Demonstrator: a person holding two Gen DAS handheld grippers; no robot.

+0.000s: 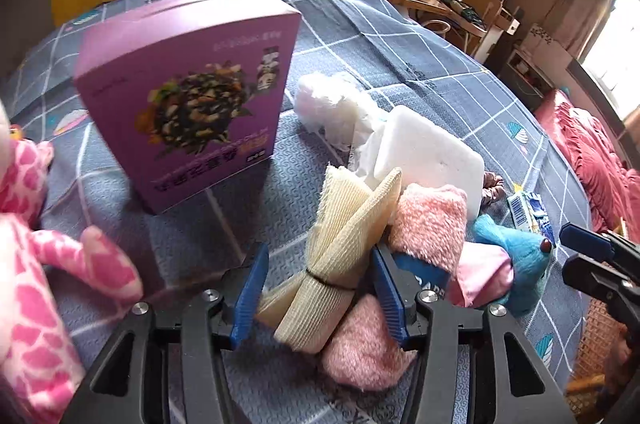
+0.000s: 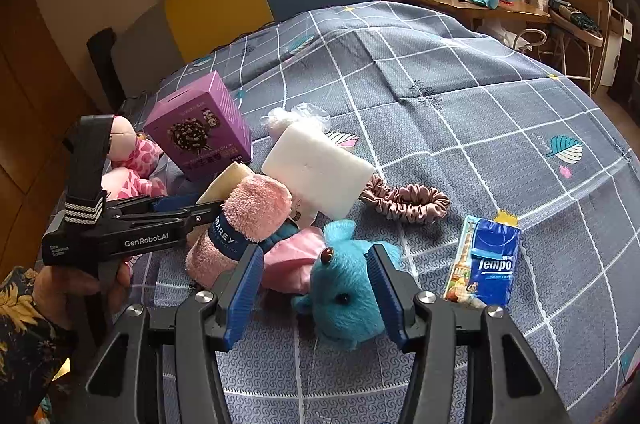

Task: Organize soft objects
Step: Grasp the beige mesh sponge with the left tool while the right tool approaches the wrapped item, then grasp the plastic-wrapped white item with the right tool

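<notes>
A cream ribbed cloth (image 1: 344,220), rolled and tied with a dark band, lies on the checked bedcover (image 1: 360,36). My left gripper (image 1: 320,292) is shut on it, both blue pads against its sides. A pink towel roll (image 1: 428,224) with a blue band leans on its right. In the right wrist view the left gripper (image 2: 208,206) reaches in from the left behind that towel (image 2: 248,220). My right gripper (image 2: 316,294) stands open over a blue plush toy (image 2: 348,288); there is a gap at the left pad. A pink pouch (image 2: 292,260) lies beside the plush.
A purple box (image 1: 192,96) stands behind the pile, with a pink giraffe plush (image 1: 40,244) to its left. A white foam block (image 2: 320,172), a scrunchie (image 2: 404,202) and a Tempo tissue pack (image 2: 488,262) lie around it. A side table (image 2: 472,4) with tins stands beyond the bed.
</notes>
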